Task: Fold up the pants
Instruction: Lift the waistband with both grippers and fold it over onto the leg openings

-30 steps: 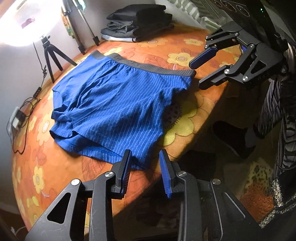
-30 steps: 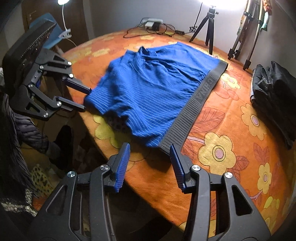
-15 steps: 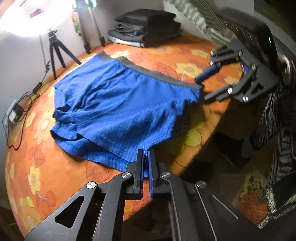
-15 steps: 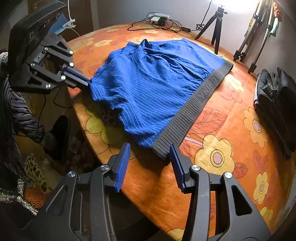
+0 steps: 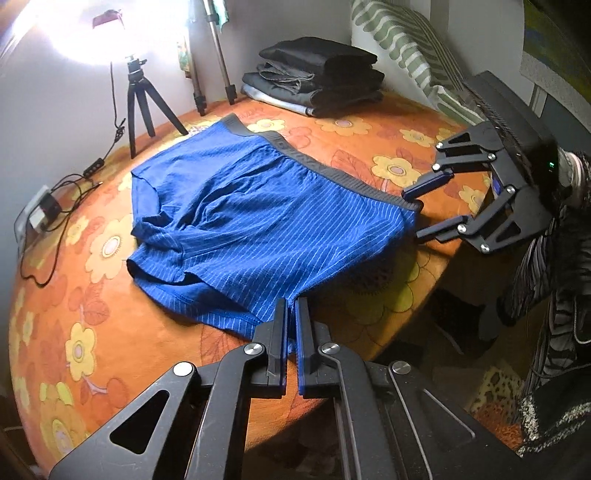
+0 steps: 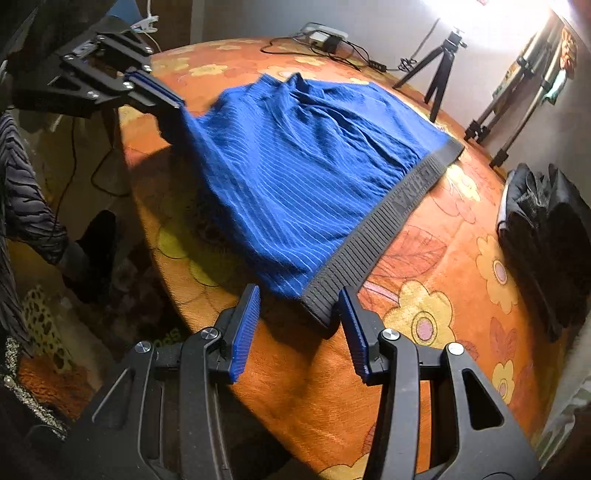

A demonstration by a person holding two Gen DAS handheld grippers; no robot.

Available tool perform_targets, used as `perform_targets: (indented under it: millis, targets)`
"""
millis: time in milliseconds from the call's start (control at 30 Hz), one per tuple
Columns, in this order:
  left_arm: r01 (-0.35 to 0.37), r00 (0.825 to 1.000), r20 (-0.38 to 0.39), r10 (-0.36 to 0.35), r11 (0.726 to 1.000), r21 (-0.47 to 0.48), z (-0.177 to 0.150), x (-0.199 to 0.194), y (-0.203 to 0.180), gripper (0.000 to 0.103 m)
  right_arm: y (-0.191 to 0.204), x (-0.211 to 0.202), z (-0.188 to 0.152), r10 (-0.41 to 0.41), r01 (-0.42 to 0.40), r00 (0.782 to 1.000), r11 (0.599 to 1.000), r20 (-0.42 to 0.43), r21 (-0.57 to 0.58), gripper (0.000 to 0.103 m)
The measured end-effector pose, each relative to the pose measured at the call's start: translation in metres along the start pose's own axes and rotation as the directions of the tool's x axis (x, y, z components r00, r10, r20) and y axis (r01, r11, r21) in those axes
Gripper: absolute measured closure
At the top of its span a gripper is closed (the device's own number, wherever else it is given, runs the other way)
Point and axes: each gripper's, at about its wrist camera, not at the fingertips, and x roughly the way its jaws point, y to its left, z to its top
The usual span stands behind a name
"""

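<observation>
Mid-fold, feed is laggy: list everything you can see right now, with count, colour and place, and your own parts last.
shorts: 1, blue pinstripe with grey waistband, spread mid-blanket
blanket: 1, orange with yellow flowers, under everything
folded clothes: 1 stack, black and grey, far edge by the wall
small tripod: 1, black, on the blanket beyond the shorts
tall tripods: legs only, count unclear, by the wall
power strip and cables: 1 strip, grey, blanket edge
lamp: 1, bright white, by the wall
left claw: black, blue pads, shut on the leg hem
right claw: black, blue pads, open at the waistband corner
</observation>
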Motion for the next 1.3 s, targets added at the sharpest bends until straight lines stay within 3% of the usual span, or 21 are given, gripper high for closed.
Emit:
perform_targets:
  millis: [133, 433, 567, 667, 933, 1300]
  targets:
    - [-0.006, 1.0, 0.009, 0.006, 1.0, -0.013, 0.003, -0.003, 0.003, 0.101, 0.003, -0.01, 0.003, -0.002, 0.002, 0.999, 1.0, 0.039, -0.01, 0.056]
    - [-0.001, 1.0, 0.02, 0.002, 0.999, -0.044, 0.008, -0.004, 0.009, 0.101, 0.008, 0.003, 0.003, -0.06, 0.06, 0.998, 0.997, 0.004, -0.058, 0.057]
    - [0.003, 1.0, 0.017, -0.003, 0.999, -0.046, 0.006, -0.005, 0.007, 0.101, 0.005, 0.004, 0.003, -0.076, 0.076, 0.997, 0.996, -0.003, -0.055, 0.086]
    - [0.009, 1.0, 0.017, -0.008, 0.999, -0.043, 0.004, -0.007, 0.003, 0.101, 0.005, -0.002, 0.005, -0.088, 0.088, 0.996, 0.995, 0.018, -0.05, 0.094]
    - [-0.012, 0.998, 0.053, 0.014, 0.999, -0.037, 0.009, -0.02, 0.003, 0.101, -0.005, -0.032, 0.019, -0.115, 0.116, 0.988, 0.993, 0.103, -0.004, 0.097]
    - [-0.086, 0.985, 0.151, 0.089, 0.996, -0.021, 0.064, -0.038, 0.045, 0.101, -0.048, -0.063, 0.072, -0.142, 0.132, 0.968, 0.989, 0.205, 0.062, 0.098]
